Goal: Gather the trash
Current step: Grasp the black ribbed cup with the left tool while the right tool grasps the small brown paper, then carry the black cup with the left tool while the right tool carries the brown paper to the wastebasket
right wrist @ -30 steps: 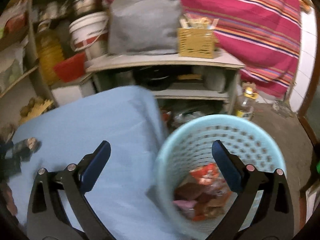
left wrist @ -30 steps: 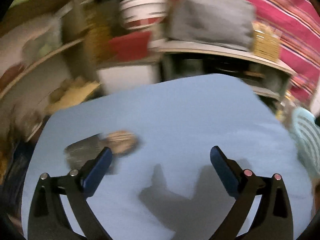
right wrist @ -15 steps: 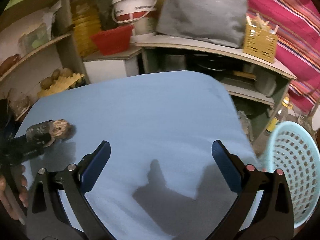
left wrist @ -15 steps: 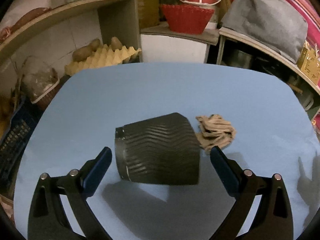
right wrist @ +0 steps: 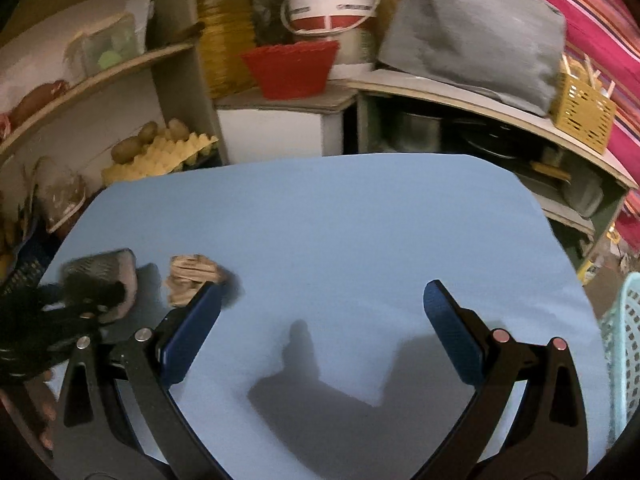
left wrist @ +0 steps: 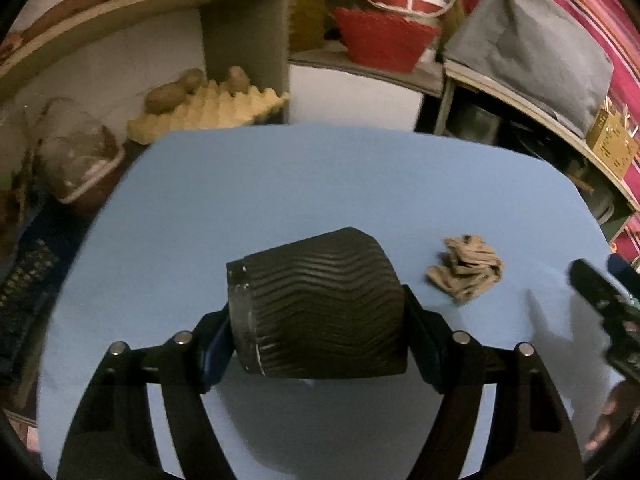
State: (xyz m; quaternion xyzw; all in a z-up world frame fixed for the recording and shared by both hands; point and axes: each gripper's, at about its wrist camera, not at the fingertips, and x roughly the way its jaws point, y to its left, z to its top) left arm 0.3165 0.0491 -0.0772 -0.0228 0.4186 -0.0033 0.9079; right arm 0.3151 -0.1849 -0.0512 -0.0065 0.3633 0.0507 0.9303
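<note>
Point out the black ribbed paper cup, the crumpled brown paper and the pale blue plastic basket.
black ribbed paper cup [left wrist: 320, 304], left wrist view, ribbed side
crumpled brown paper [left wrist: 466, 268], left wrist view, centre
pale blue plastic basket [right wrist: 624, 352], right wrist view, perforated wall

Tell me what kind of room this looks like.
Most likely a home pantry or kitchen storeroom. Wooden shelves hold potatoes on a yellow egg tray, a white bucket, a red basket and a large bottle of oil, with cooking pots below.

1. The black ribbed cup [left wrist: 320, 312] hides both fingertips of the left gripper [left wrist: 316, 336].
2. The teal basket [right wrist: 622, 360] is cut off by the right edge.
3. The shelves [right wrist: 100, 80] are blurred.
</note>
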